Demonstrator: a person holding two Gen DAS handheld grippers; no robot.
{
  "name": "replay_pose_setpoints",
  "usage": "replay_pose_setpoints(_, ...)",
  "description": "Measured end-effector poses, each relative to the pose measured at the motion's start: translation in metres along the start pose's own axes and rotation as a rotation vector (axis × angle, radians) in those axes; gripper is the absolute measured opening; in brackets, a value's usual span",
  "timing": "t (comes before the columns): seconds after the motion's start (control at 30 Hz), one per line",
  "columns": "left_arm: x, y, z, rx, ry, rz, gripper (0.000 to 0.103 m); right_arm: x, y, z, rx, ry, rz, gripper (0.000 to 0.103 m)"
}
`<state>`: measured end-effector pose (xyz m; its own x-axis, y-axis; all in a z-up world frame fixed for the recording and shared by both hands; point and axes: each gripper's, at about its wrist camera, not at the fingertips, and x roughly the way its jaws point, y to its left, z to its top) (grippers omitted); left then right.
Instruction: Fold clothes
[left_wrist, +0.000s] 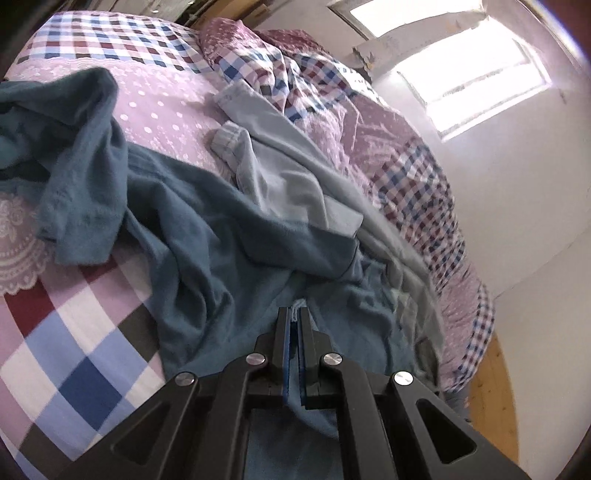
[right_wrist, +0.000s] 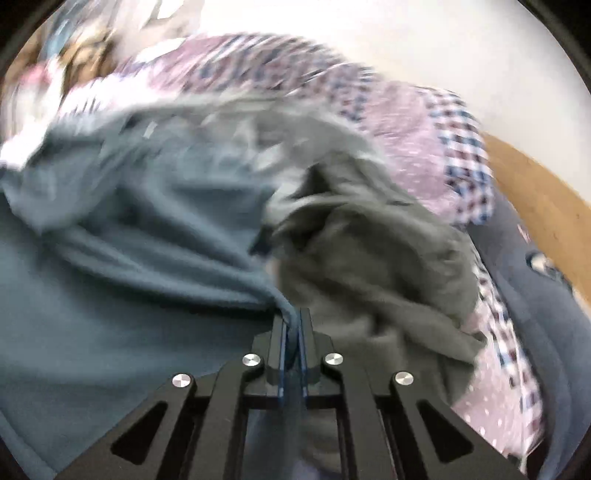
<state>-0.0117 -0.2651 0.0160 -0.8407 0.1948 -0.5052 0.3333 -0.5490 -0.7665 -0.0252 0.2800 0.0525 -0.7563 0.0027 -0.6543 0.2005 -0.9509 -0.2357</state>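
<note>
Your left gripper is clamped on the soft teal fleece garment; your right gripper likewise pinches its bunched fold. Both rest on the checked quilt.

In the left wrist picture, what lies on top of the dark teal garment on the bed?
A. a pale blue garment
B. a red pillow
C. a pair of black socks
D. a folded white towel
A: a pale blue garment lies crumpled across the dark teal garment on the checked bedspread.
</note>
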Motion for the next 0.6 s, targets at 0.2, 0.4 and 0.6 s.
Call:
replay_pose_setpoints(0.2, -0.021, 0.005, 0.007, -0.058, -0.085, -0.032, 0.001, 0.012, -0.004, -0.005, 0.037, 0.068, 0.012, 0.003)
replay_pose_setpoints(0.4, -0.045, 0.006, 0.017, -0.039, -0.188, -0.027, 0.002, 0.03, -0.005, -0.016, 0.058, 0.147, 0.03, 0.004)
replay_pose_setpoints(0.6, -0.016, -0.056, -0.006, 0.445, 0.027, 0.037, 0.019, 0.035, -0.002, -0.02, 0.038, 0.162, 0.018, 0.004)
